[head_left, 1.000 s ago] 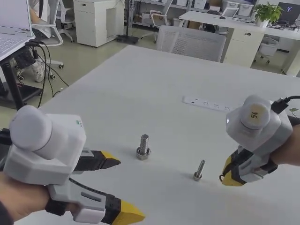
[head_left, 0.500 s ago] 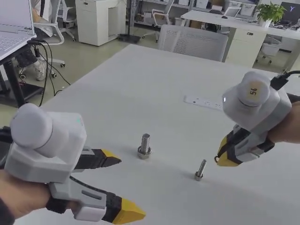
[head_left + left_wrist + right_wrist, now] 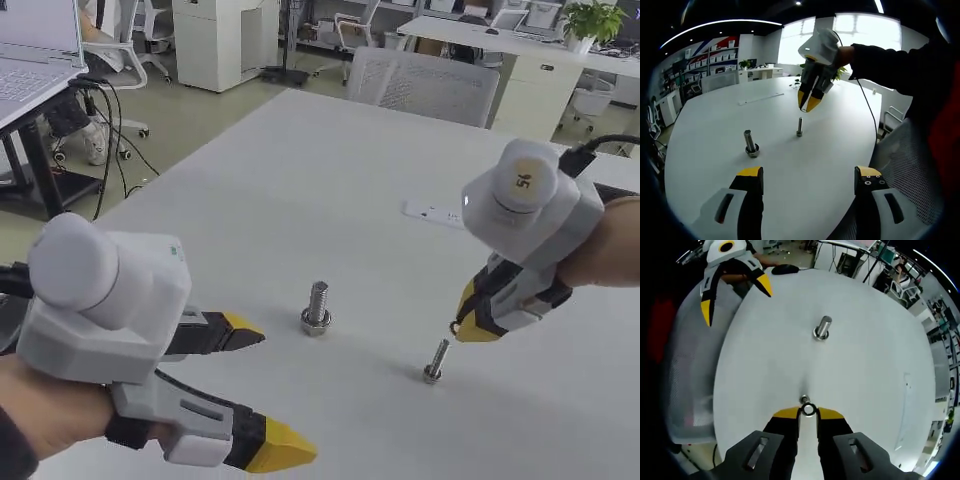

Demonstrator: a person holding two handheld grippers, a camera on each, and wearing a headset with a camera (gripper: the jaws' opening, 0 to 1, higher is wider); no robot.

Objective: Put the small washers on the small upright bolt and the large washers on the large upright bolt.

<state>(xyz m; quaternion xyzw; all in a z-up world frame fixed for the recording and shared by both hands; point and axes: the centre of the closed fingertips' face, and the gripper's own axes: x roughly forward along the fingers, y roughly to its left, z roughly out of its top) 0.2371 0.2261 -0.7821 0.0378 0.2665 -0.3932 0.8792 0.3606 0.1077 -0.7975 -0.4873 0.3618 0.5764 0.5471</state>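
Note:
My right gripper (image 3: 463,326) hangs just above and to the right of the small upright bolt (image 3: 434,361), tips down. It is shut on a small washer (image 3: 808,410), which sits right over the bolt's top (image 3: 803,400). The large upright bolt (image 3: 317,307) stands left of it with a ring at its base (image 3: 818,333). My left gripper (image 3: 268,388) is low at the near left, open and holding nothing; its yellow-tipped fingers (image 3: 751,176) point toward both bolts (image 3: 750,143) (image 3: 799,126). The right gripper (image 3: 809,101) hovers over the small bolt there.
A white power strip (image 3: 436,213) lies on the white table (image 3: 300,180) beyond the bolts. A grey mesh chair (image 3: 420,85) stands at the far edge. A laptop and cables (image 3: 40,70) are off the table's left side.
My right gripper has risen and moved left, from beside the small bolt's base to just above its top, still shut on the washer. The left gripper has held still.

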